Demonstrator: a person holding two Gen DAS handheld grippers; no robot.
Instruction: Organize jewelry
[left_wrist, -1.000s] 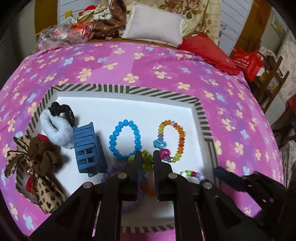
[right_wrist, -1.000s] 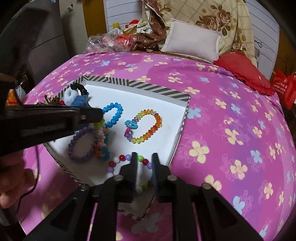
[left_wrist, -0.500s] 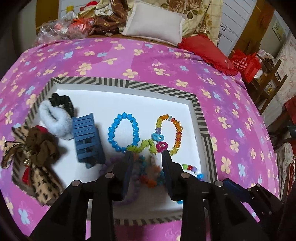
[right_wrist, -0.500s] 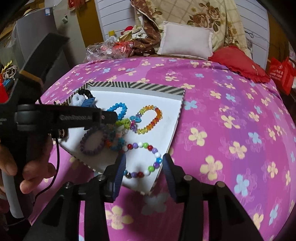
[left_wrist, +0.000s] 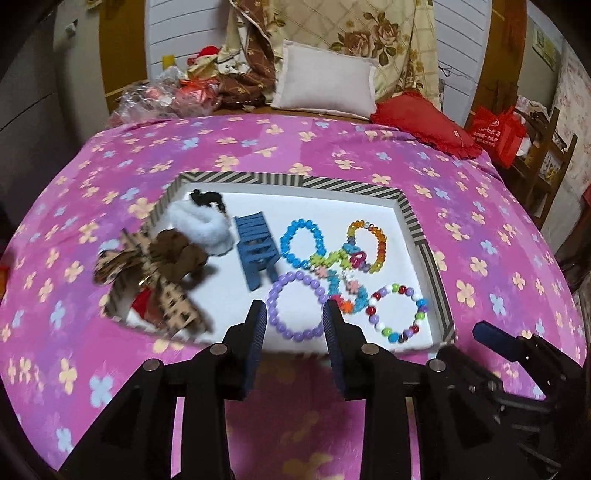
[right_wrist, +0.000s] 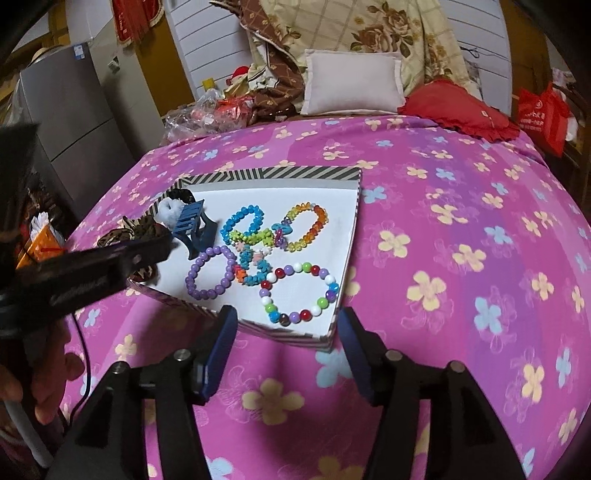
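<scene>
Tray count: one shallow striped-rim tray (left_wrist: 410, 218), white floor, lying on the flowered pink bedspread (left_wrist: 332, 155).
Bracelets: six in the tray, all toward its right half.
- blue bead bracelet (left_wrist: 301, 245): far row, left.
- rainbow bracelet (left_wrist: 369, 245): far row, right, with a small pink and blue charm at its inner edge.
- green bead bracelet (left_wrist: 328, 260): between those two, touching both.
- purple bead bracelet (left_wrist: 295, 304): near row, left.
- turquoise-and-orange bracelet (left_wrist: 347, 291): centre, overlapping its neighbours; bead shapes too tangled to tell apart, possibly little flowers.
- multicolour round-bead bracelet (left_wrist: 399, 308): near right corner.
Hair items: four, in the left half.
- blue claw clip (left_wrist: 258, 254): one, just beside the blue bead bracelet.
- white fluffy scrunchie (left_wrist: 201, 229): one.
- black hair tie (left_wrist: 207, 199): one, far left corner.
- leopard-print bow (left_wrist: 155, 280): one, hanging over the left rim.
Left gripper (left_wrist: 294, 325): jaws parted, nothing between the pads; tips over the tray's near edge, framing the purple bead bracelet in view.
Right gripper (right_wrist: 286, 332): jaws opening, empty; tips off the tray's near corner, over the bedspread.
Bed head: one white pillow (left_wrist: 327, 86), one red cushion (left_wrist: 421, 118).
</scene>
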